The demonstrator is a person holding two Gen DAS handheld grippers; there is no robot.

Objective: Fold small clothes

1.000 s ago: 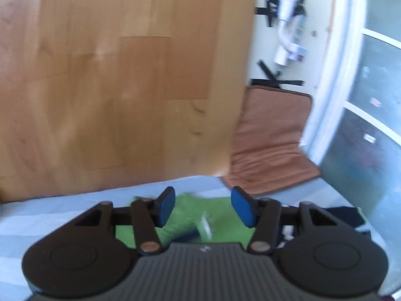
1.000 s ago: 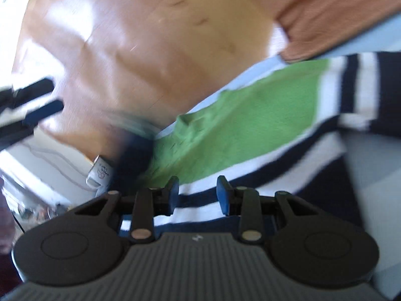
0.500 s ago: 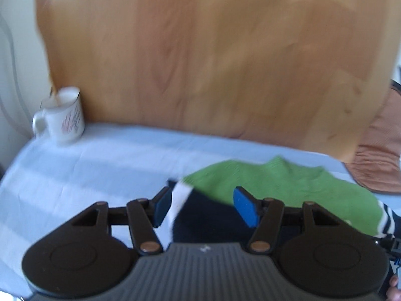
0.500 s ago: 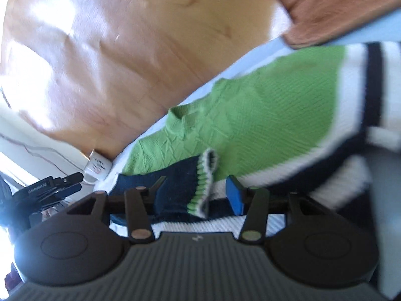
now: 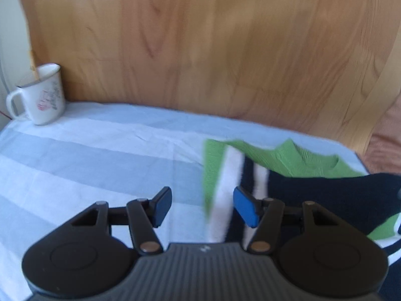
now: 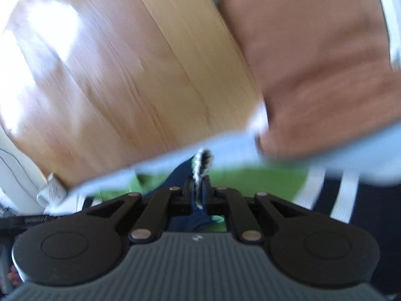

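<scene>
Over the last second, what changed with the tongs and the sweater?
The right tongs, open half a second ago around the green, navy and white striped knit sweater's navy cuff, are closing on it. The left tongs swung toward the sweater's left edge, jaws apart, gripping nothing. The white enamel mug and the blue striped sheet stayed put.

A pale blue and grey striped cloth (image 5: pixel 105 155) covers the surface that carries everything, and on it lie 1 green, white and navy striped sweater (image 5: pixel 295 160) toward the right and 1 white mug (image 5: pixel 45 97) upright at the far left corner.
</scene>
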